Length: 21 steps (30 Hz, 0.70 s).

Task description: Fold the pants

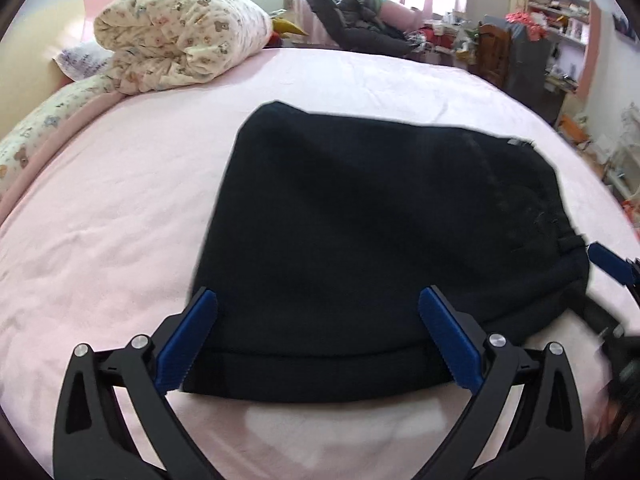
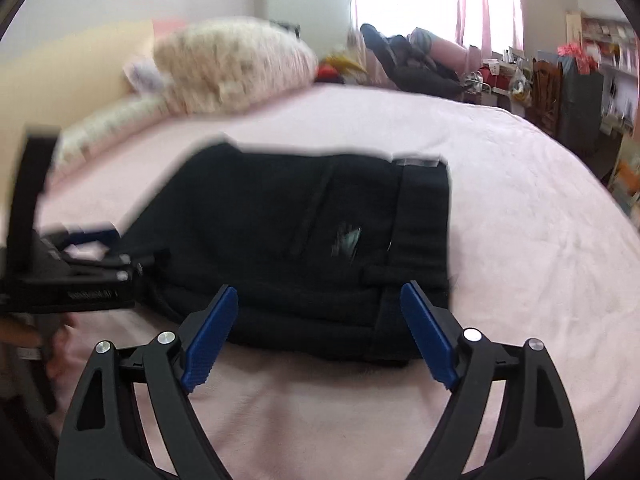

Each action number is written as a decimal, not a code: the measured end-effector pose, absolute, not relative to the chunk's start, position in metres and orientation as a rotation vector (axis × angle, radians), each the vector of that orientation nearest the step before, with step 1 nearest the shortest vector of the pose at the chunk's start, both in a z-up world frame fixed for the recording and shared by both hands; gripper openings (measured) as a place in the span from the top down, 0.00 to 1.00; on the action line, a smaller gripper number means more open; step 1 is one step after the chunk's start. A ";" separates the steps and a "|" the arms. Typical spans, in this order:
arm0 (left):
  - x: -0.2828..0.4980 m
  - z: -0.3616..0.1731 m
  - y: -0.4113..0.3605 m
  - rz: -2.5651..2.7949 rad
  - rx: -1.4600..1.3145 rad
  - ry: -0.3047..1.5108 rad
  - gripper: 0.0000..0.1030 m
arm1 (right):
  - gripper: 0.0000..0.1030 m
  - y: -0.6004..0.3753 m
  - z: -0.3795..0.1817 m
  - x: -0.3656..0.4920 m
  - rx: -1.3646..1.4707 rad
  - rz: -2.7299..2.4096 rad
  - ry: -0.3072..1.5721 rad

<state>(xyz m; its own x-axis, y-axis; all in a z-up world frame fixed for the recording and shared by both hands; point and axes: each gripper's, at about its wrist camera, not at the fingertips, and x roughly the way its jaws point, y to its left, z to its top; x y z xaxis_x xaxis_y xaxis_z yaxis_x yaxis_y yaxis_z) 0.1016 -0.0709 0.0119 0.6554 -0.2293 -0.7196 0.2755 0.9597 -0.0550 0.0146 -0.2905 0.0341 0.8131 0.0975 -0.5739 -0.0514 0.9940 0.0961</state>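
Black pants [image 1: 380, 240] lie folded into a flat, roughly square stack on the pink bed sheet [image 1: 120, 220]. My left gripper [image 1: 318, 300] hovers open over the stack's near left part, its blue pads wide apart with nothing pinched. In the right wrist view the same pants [image 2: 312, 232] show their waistband on the right side. My right gripper [image 2: 319, 294] stands open above the near edge, close to the waistband, and holds nothing. The right gripper's blue pad [image 1: 610, 262] shows at the right edge of the left wrist view. The left gripper [image 2: 88, 240] appears blurred at the left.
A rolled bear-print quilt [image 1: 180, 36] and pillows lie at the bed's far left. Dark clothes [image 1: 360, 20] are heaped beyond the far edge. Cluttered shelves [image 1: 560, 20] and furniture stand to the right. Bare pink sheet surrounds the pants.
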 end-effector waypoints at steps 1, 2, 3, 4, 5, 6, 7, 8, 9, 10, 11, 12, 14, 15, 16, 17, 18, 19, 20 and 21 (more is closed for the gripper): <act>0.104 0.018 -0.062 -0.293 0.054 0.806 0.02 | 0.01 -0.309 0.046 0.012 0.164 0.094 0.589; 0.111 0.026 -0.050 -0.307 0.039 0.811 0.02 | 0.01 -0.323 0.052 0.013 0.231 0.109 0.580; 0.117 0.031 -0.041 -0.315 0.022 0.820 0.02 | 0.01 -0.341 0.055 0.019 0.328 0.143 0.592; 0.128 0.038 -0.027 -0.318 -0.009 0.833 0.02 | 0.01 -0.356 0.054 0.026 0.407 0.170 0.611; 0.135 0.042 -0.018 -0.318 -0.033 0.838 0.02 | 0.01 -0.370 0.052 0.034 0.481 0.195 0.638; 0.143 0.047 -0.008 -0.320 -0.069 0.842 0.02 | 0.01 -0.383 0.047 0.043 0.547 0.213 0.682; 0.151 0.051 0.000 -0.326 -0.103 0.847 0.02 | 0.01 -0.396 0.040 0.055 0.609 0.213 0.747; 0.162 0.054 0.009 -0.339 -0.146 0.856 0.02 | 0.01 -0.407 0.033 0.066 0.657 0.203 0.805; 0.171 0.055 0.016 -0.353 -0.181 0.867 0.02 | 0.01 -0.415 0.025 0.077 0.700 0.204 0.852; 0.179 0.056 0.021 -0.361 -0.202 0.878 0.02 | 0.01 -0.420 0.018 0.085 0.733 0.215 0.884; 0.189 0.054 0.025 -0.374 -0.231 0.899 0.02 | 0.01 -0.424 0.011 0.091 0.768 0.229 0.911; 0.199 0.051 0.029 -0.385 -0.255 0.922 0.02 | 0.01 -0.429 0.003 0.100 0.814 0.239 0.955; 0.213 0.044 0.031 -0.423 -0.298 0.974 0.02 | 0.01 -0.430 -0.011 0.108 0.866 0.264 1.005; 0.222 0.038 0.031 -0.449 -0.329 1.018 0.02 | 0.01 -0.431 -0.013 0.112 0.876 0.279 1.017; 0.231 0.031 0.030 -0.457 -0.356 1.063 0.02 | 0.01 -0.428 -0.016 0.118 0.881 0.302 1.028; 0.235 0.026 0.028 -0.462 -0.376 1.089 0.02 | 0.01 -0.426 -0.018 0.123 0.876 0.313 1.037; 0.240 0.019 0.026 -0.470 -0.394 1.119 0.02 | 0.01 -0.424 -0.020 0.128 0.862 0.312 1.055; 0.244 0.013 0.023 -0.476 -0.399 1.146 0.02 | 0.01 -0.422 -0.020 0.129 0.853 0.311 1.066; 0.247 0.009 0.019 -0.478 -0.396 1.165 0.02 | 0.01 -0.420 -0.022 0.134 0.836 0.306 1.087; 0.249 0.005 0.016 -0.483 -0.392 1.183 0.02 | 0.01 -0.417 -0.024 0.139 0.817 0.300 1.107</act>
<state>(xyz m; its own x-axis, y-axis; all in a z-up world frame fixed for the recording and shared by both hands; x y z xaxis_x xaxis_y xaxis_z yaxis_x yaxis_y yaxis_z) 0.2492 0.0157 0.0047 0.2983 -0.5510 -0.7794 0.1524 0.8336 -0.5310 0.1393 -0.4168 -0.0237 0.4440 0.5923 -0.6724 0.1722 0.6800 0.7127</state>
